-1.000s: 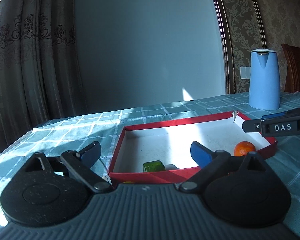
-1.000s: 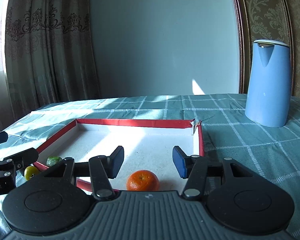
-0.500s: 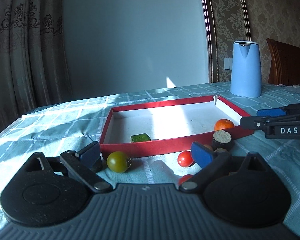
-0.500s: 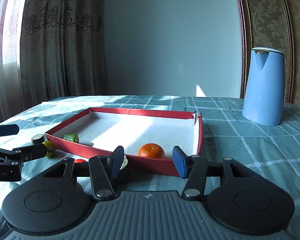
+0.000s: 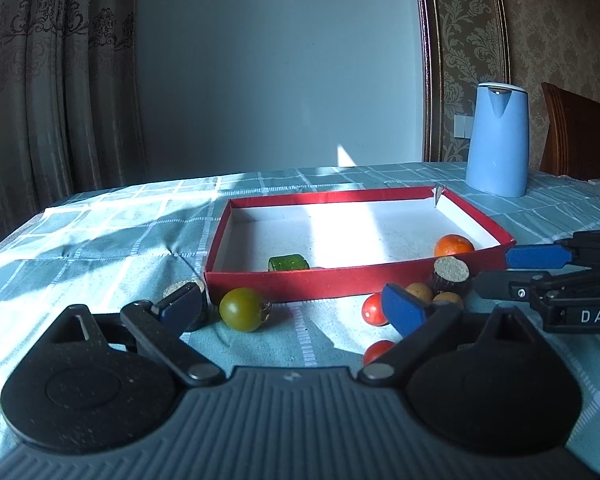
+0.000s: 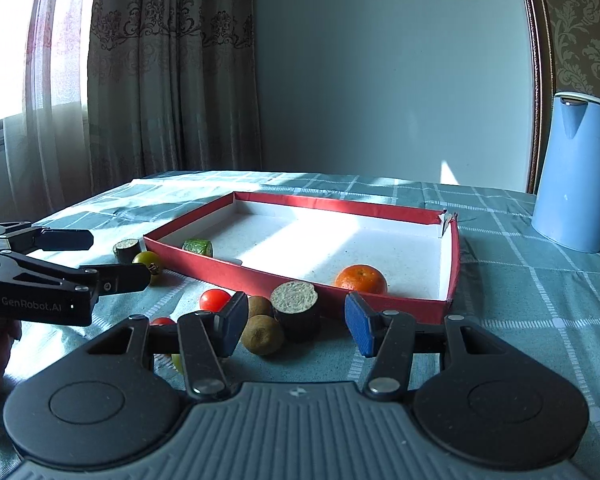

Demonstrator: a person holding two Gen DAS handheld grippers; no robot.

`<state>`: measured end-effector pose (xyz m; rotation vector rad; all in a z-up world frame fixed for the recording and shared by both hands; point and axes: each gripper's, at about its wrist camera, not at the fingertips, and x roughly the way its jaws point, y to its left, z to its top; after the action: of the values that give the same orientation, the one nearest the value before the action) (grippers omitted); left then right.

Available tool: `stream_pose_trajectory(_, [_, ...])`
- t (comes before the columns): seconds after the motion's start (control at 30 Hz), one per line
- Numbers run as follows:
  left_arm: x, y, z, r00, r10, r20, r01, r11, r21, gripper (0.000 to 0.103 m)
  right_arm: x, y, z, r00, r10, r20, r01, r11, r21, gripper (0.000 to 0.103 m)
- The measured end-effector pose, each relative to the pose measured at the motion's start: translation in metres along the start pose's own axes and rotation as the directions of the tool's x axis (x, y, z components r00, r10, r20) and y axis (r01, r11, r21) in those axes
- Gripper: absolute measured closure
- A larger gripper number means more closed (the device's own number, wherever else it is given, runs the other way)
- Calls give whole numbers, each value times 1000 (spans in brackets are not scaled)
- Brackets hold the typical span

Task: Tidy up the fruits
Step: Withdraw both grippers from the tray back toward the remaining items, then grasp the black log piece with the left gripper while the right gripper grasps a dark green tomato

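A red-walled box (image 5: 356, 282) (image 6: 454, 264) holds an orange (image 5: 453, 245) (image 6: 361, 279) and a green cucumber piece (image 5: 289, 262) (image 6: 197, 246). In front of it on the cloth lie a green tomato (image 5: 243, 309) (image 6: 148, 260), red cherry tomatoes (image 5: 372, 309) (image 6: 214, 299), brown round fruits (image 6: 262, 334) and dark cut pieces (image 5: 451, 275) (image 6: 295, 309). My left gripper (image 5: 296, 306) is open and empty, just behind the green tomato. My right gripper (image 6: 296, 324) is open and empty, around the dark cut piece and brown fruits.
A blue kettle (image 5: 498, 140) (image 6: 574, 172) stands on the checked tablecloth at the back right. Curtains hang at the left. A wooden chair (image 5: 576, 136) is at the far right. Another dark cut piece (image 6: 127, 249) lies left of the box.
Both grippers have drawn back from over the box, toward the near side of the table. The loose fruits in front of the box have come into view. Both stay open.
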<state>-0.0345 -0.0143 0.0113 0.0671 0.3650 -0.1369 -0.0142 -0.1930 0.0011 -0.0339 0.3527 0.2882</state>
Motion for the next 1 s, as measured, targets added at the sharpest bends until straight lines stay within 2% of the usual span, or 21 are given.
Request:
stream_pose_trajectory(0.17, [-1, 9, 0, 999, 43, -4, -43, 998, -40, 7, -1, 9, -4, 991, 125, -48, -125, 992, -9, 50])
stream_pose_trajectory(0.27, [-6, 19, -1, 996, 91, 10, -90, 993, -71, 7, 2, 20, -6, 985, 150, -82, -154, 987, -48, 50])
stream_pose_trajectory(0.4, [-8, 30, -3, 995, 96, -6, -96, 991, -98, 6, 11, 30, -7, 977, 162, -136, -172, 983, -64, 50])
stream_pose_trajectory(0.57, [-7, 38, -5, 996, 78, -34, -82, 989, -123, 6, 23, 38, -7, 973, 134, -188, -151, 985, -80, 53])
stream_pose_trajectory(0.67, [-8, 34, -6, 996, 85, -34, -88, 991, -102, 6, 30, 43, -7, 970, 122, -211, -144, 985, -93, 61])
stream_pose_trajectory(0.7, [-8, 33, -6, 996, 88, -35, -91, 991, -96, 6, 32, 44, -7, 969, 117, -219, -140, 986, -94, 68])
stream_pose_trajectory(1.0, [-5, 36, -4, 994, 90, -58, -95, 990, -101, 6, 33, 27, -5, 967, 149, -208, -151, 988, 8, 71])
